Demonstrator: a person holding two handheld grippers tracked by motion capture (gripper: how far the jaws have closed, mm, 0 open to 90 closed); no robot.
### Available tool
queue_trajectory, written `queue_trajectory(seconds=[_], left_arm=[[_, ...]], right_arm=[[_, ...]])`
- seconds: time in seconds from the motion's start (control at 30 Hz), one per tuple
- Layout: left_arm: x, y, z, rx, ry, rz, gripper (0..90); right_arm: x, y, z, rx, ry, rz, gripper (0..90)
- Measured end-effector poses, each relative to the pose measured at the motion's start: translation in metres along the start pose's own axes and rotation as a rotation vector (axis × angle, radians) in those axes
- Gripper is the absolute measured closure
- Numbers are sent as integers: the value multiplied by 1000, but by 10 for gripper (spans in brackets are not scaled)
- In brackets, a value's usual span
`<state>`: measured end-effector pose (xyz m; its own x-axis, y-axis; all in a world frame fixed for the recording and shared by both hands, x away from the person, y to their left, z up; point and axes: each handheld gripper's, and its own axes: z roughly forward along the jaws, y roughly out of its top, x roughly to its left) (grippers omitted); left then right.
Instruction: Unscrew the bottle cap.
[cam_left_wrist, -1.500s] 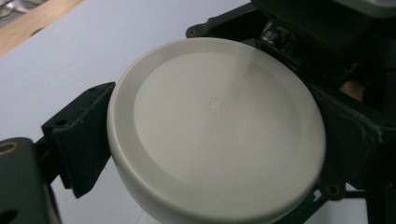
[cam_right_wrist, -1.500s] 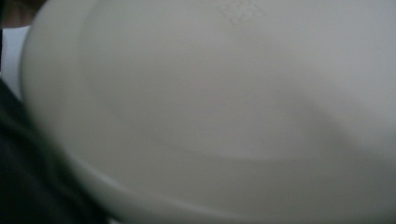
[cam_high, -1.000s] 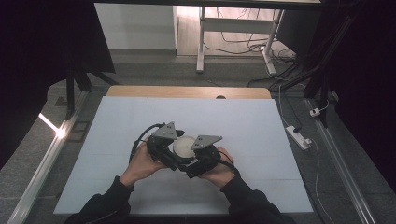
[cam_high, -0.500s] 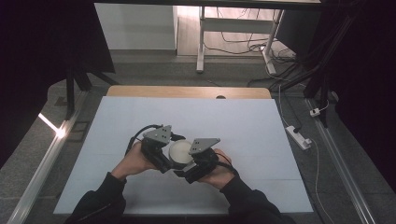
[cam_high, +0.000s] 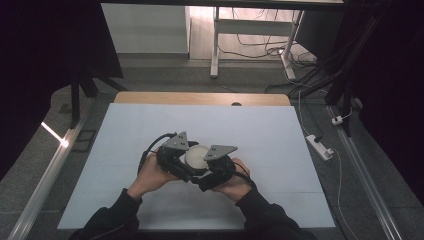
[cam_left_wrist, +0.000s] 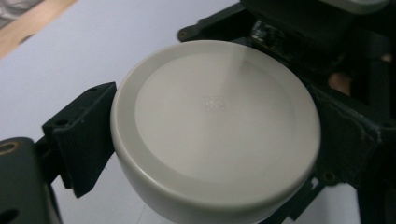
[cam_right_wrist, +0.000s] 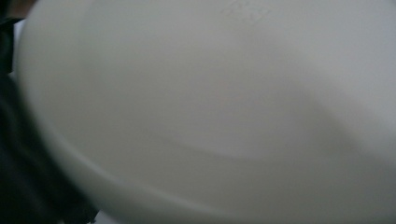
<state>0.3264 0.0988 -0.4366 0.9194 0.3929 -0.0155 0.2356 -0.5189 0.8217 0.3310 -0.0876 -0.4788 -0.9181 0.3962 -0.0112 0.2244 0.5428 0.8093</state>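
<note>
A round off-white container (cam_high: 196, 156) is held up between my two grippers above the white table cover (cam_high: 280, 135). My left gripper (cam_high: 176, 159) is shut on it: in the left gripper view its flat face (cam_left_wrist: 215, 126) sits between a black finger (cam_left_wrist: 79, 140) on one side and the other jaw against the opposite rim. My right gripper (cam_high: 216, 169) faces it from the other side, its body (cam_left_wrist: 317, 28) just behind the container. In the right gripper view the container (cam_right_wrist: 224, 107) is a close white blur, so that gripper's jaws are hidden.
The white cover leaves a strip of wooden tabletop (cam_high: 200, 98) bare at the far edge. A power strip (cam_high: 320, 146) and cables lie on the floor to the right. A white table frame (cam_high: 215, 45) stands beyond the table.
Both grippers, with the container between them, drifted slightly left and toward the person, then came back to nearly the same spot. The hold looks the same.
</note>
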Motion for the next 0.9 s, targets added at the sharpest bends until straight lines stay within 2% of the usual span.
queue_trajectory(seconds=[0.07,0.13,0.2,0.27,0.33,0.43,0.5,0.53,0.57,0.6,0.67,0.77,0.8,0.9], left_arm=[[-5,3,2,9,49,-22,77],[-8,4,4,8,80,-48,76],[-10,4,6,8,92,-60,76],[-9,3,6,3,83,-53,72],[-6,3,6,16,68,-42,0],[-2,3,-1,7,28,-12,0],[1,3,-7,-4,-23,13,0],[3,2,-10,-2,-43,27,0],[4,1,-13,3,-69,54,0],[6,0,-15,6,-106,75,0],[8,-3,-17,2,-148,103,0],[11,-6,-19,-17,-210,121,1],[12,-6,-19,-21,-231,129,1],[12,-9,-20,-20,-257,157,28]], right_arm=[[-2,-1,-1,-1,-30,16,65],[-2,-1,0,1,-38,21,65],[-2,-1,0,2,-39,24,65],[-2,-1,0,4,-39,27,65],[-2,-1,-1,2,-30,24,65],[-2,-1,-1,-3,-16,14,65],[0,-1,-2,-10,16,4,65],[0,-1,-2,-10,16,4,65],[0,0,-2,-12,29,0,65],[2,0,-2,-19,63,-17,65],[3,0,-2,-23,76,-21,65],[7,1,-3,-34,133,-51,65],[7,1,-3,-34,133,-51,65],[10,2,-3,-36,159,-69,65]])
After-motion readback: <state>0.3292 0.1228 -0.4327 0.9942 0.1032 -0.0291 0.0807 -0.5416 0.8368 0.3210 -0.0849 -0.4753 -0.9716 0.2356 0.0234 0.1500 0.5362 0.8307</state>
